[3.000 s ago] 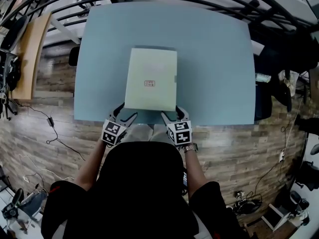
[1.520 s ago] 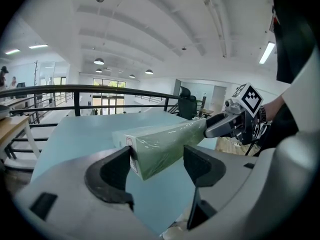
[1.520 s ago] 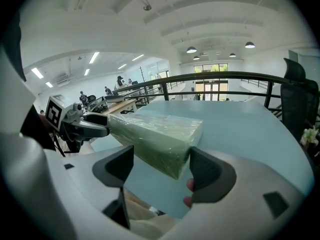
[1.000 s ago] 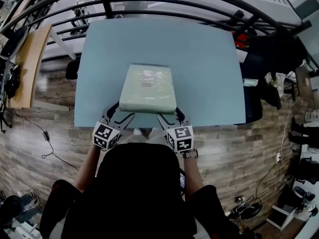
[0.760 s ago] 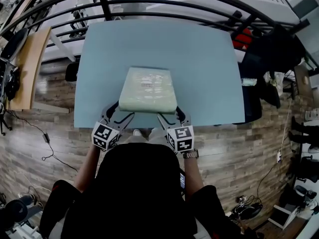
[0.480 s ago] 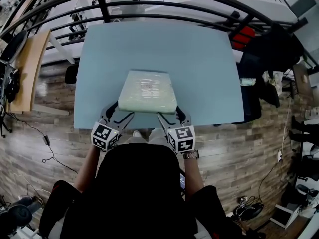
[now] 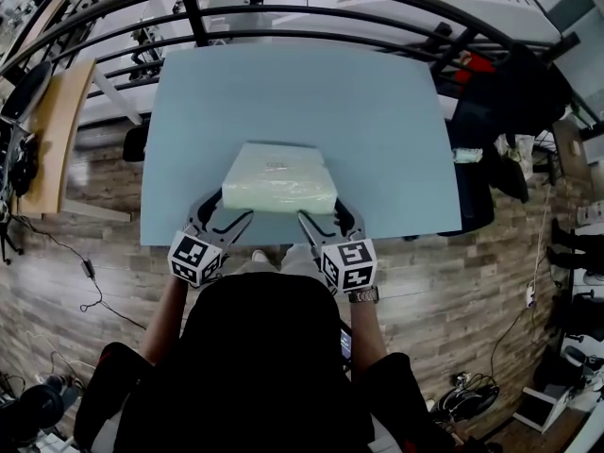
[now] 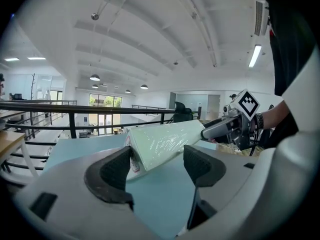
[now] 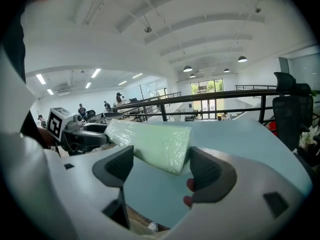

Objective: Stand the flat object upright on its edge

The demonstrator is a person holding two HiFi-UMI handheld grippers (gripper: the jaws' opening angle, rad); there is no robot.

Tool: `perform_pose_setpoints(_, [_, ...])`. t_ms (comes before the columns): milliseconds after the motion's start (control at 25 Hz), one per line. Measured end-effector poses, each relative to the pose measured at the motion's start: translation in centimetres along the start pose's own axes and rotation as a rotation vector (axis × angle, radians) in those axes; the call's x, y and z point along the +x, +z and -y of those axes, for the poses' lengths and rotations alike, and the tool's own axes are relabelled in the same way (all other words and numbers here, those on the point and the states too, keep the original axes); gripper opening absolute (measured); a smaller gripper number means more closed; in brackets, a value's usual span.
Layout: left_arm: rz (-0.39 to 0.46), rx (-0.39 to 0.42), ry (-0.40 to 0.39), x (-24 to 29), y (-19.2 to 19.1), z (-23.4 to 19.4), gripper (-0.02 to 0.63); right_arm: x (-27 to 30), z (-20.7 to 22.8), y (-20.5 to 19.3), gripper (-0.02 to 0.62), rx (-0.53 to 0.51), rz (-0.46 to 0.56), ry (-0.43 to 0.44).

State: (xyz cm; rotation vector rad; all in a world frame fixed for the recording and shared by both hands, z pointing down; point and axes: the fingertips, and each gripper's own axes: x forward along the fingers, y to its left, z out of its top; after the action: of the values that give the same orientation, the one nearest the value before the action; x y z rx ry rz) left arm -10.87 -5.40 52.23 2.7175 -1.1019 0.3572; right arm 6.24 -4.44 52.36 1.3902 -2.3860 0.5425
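A flat pale green box (image 7: 280, 179), wrapped in clear plastic, is tilted on the light blue table (image 7: 283, 92). Its far edge rests on the tabletop and its near edge is raised. My left gripper (image 7: 224, 214) is shut on the box's near left corner, my right gripper (image 7: 321, 215) on the near right corner. In the left gripper view the box (image 8: 165, 139) slants up between the jaws of the left gripper (image 8: 159, 162), toward the right gripper (image 8: 232, 126). In the right gripper view the box (image 9: 155, 144) fills the gap of the right gripper (image 9: 162, 169).
Both grippers hang over the table's near edge (image 7: 283, 239). A black railing (image 7: 311, 12) curves round the far side. A wooden bench (image 7: 57, 111) stands at the left, dark chairs and bags (image 7: 514, 102) at the right, and wood flooring lies below.
The box's near edge has risen steadily from lying flat three seconds ago. It now tilts more steeply and looks shorter from above. Both grippers stay at its near corners.
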Motion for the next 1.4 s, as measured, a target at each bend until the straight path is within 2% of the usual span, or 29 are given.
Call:
perform_pose_setpoints(760, [0.063,0.015,0.024,-1.0,2.9,0.3,0.313,-1.2,-0.7,2.5,0.334,0.002,0.070,0.019])
perform_pose_setpoints(1000, [0.032,0.005,0.024,-1.5,2.5,0.5,0.313,-1.5,-1.0,3.4,0.334,-0.004,0.092,0.024])
perform_pose_setpoints(1160, [0.063,0.015,0.039,-1.5,3.3,0.3,0.314,-1.5,-1.0,3.9,0.334,-0.008,0.103,0.026])
perform_pose_setpoints(1400, [0.060,0.009,0.042,-2.0,3.2,0.1,0.314,-1.3,-1.4,4.0,0.334,-0.040,0.100,0.019])
